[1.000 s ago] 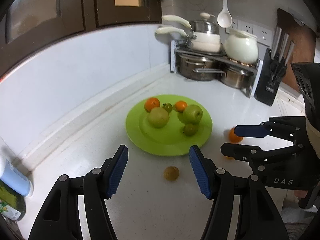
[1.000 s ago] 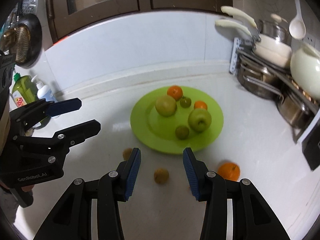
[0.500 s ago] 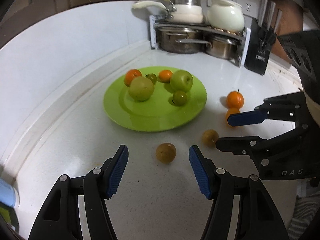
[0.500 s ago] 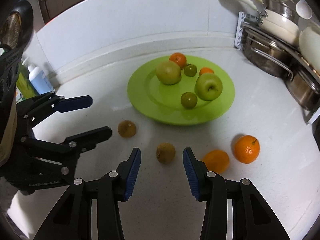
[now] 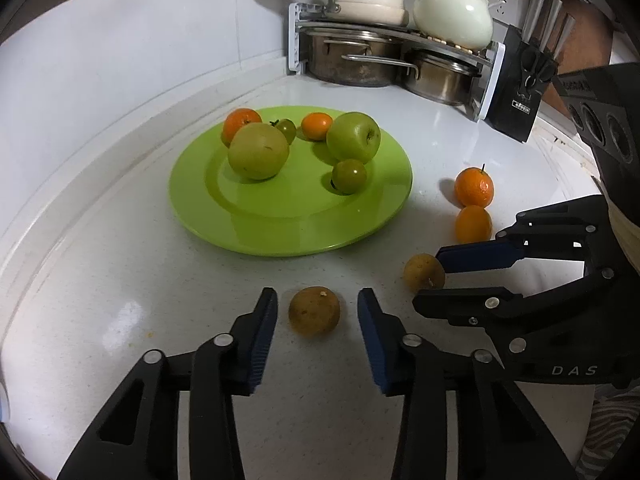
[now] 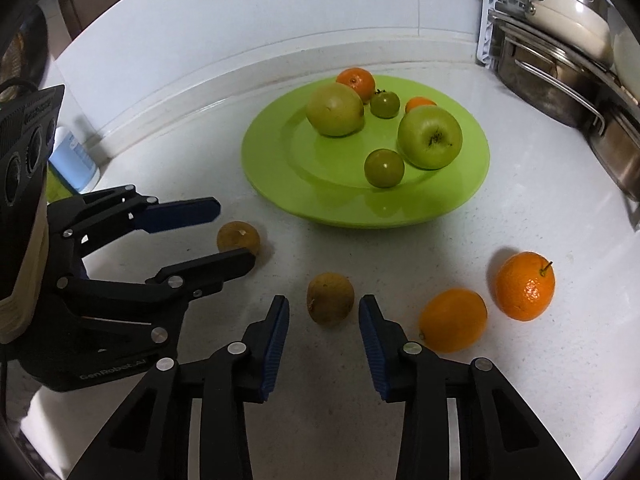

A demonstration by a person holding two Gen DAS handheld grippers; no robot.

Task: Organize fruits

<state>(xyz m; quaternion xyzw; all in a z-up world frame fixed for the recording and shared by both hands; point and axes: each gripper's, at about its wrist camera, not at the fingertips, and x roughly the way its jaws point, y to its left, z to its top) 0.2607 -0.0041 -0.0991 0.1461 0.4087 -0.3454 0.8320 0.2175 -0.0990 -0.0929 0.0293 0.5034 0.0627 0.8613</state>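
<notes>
Two small brown fruits lie on the white counter in front of a green plate (image 5: pixel 280 240) (image 6: pixel 360 216). One brown fruit (image 5: pixel 314 311) (image 6: pixel 238 238) sits between the fingers of my left gripper (image 5: pixel 318 300) (image 6: pixel 234 234). Its jaws are closing, with a gap still showing on both sides. The other brown fruit (image 6: pixel 330 298) (image 5: pixel 424 272) sits between the fingers of my right gripper (image 6: pixel 324 304) (image 5: pixel 432 278). Those jaws are closing too, and the pads are not touching it. The plate holds a green apple (image 5: pixel 353 137), a larger green fruit (image 5: pixel 258 151), two small green tomatoes and two oranges.
Two loose oranges (image 6: pixel 525 286) (image 6: pixel 453 319) lie on the counter right of my right gripper. A rack of steel pots (image 5: pixel 360 60) and a knife block (image 5: pixel 520 96) stand at the back right. A blue-labelled bottle (image 6: pixel 74 160) stands by the wall on the left.
Both grippers have sunk toward the counter and their jaws have narrowed. Each brown fruit, earlier ahead of the fingertips, now sits between a pair of fingers.
</notes>
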